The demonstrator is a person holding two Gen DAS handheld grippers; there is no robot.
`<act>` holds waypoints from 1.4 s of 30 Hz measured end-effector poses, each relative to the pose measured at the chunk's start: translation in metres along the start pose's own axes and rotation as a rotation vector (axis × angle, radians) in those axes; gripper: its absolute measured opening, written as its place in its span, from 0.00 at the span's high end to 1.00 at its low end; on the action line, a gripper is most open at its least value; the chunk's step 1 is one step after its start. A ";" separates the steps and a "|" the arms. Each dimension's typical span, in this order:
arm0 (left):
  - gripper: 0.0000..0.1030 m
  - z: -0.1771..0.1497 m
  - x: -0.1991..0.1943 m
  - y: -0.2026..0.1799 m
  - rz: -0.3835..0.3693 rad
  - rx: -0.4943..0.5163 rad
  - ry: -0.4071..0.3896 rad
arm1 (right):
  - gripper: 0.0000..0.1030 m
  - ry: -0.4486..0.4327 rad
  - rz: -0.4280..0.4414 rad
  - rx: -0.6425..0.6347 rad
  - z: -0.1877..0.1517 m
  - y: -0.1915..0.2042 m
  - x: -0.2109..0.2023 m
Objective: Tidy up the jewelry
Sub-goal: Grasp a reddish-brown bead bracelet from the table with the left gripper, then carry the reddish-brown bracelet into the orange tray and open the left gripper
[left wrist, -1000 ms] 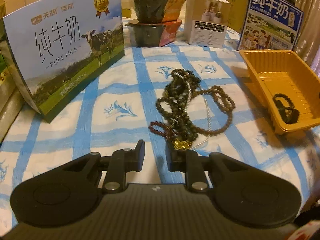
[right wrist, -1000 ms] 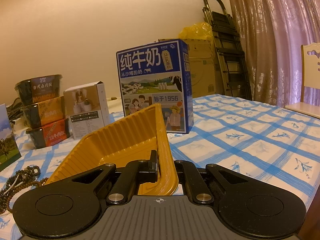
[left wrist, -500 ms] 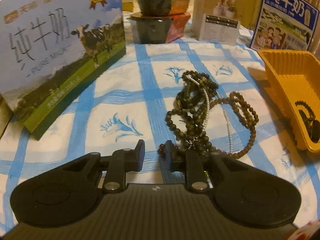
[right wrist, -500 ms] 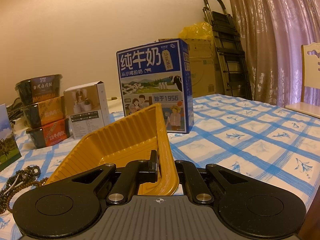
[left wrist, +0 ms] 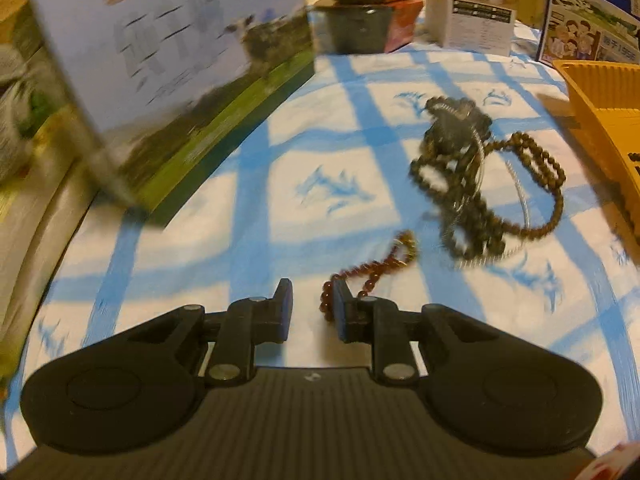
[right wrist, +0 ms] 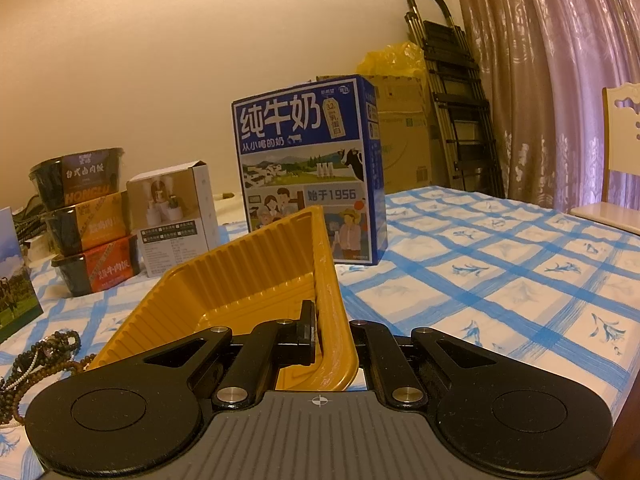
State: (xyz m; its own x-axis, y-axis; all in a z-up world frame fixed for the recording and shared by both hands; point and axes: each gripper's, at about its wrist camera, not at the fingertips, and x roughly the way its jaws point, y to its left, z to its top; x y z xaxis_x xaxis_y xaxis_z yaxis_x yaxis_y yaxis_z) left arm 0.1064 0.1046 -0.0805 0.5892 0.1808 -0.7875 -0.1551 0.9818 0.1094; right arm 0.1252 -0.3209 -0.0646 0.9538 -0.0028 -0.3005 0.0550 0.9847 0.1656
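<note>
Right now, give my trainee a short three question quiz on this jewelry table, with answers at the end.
1. True or false: the right gripper is shut on the rim of the yellow tray.
2. Which piece lies nearest the left gripper? A: the dark bead tangle. B: the red bead bracelet. C: the blue milk carton.
3. Fill in: the left gripper's jaws are ____, with nothing clamped between them.

Key: 1 true; 2 B; 3 open.
</note>
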 end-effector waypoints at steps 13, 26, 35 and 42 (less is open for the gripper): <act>0.79 -0.001 -0.015 -0.009 -0.095 0.119 -0.032 | 0.95 0.000 0.000 0.000 0.000 -0.001 0.000; 0.95 0.006 0.004 -0.010 -0.148 0.160 -0.017 | 0.95 -0.002 0.002 -0.001 0.000 0.000 0.000; 0.96 0.011 -0.022 -0.012 -0.187 0.101 -0.065 | 0.95 -0.010 0.017 -0.015 0.000 0.000 -0.001; 0.96 0.031 -0.061 -0.026 -0.290 0.070 -0.155 | 0.95 -0.006 0.022 -0.003 0.001 -0.001 -0.002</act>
State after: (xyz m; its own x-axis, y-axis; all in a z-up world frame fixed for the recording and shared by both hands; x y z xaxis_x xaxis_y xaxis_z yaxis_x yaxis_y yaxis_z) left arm 0.0990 0.0694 -0.0170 0.7154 -0.1050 -0.6908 0.0882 0.9943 -0.0598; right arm 0.1238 -0.3221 -0.0634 0.9565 0.0174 -0.2911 0.0334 0.9851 0.1687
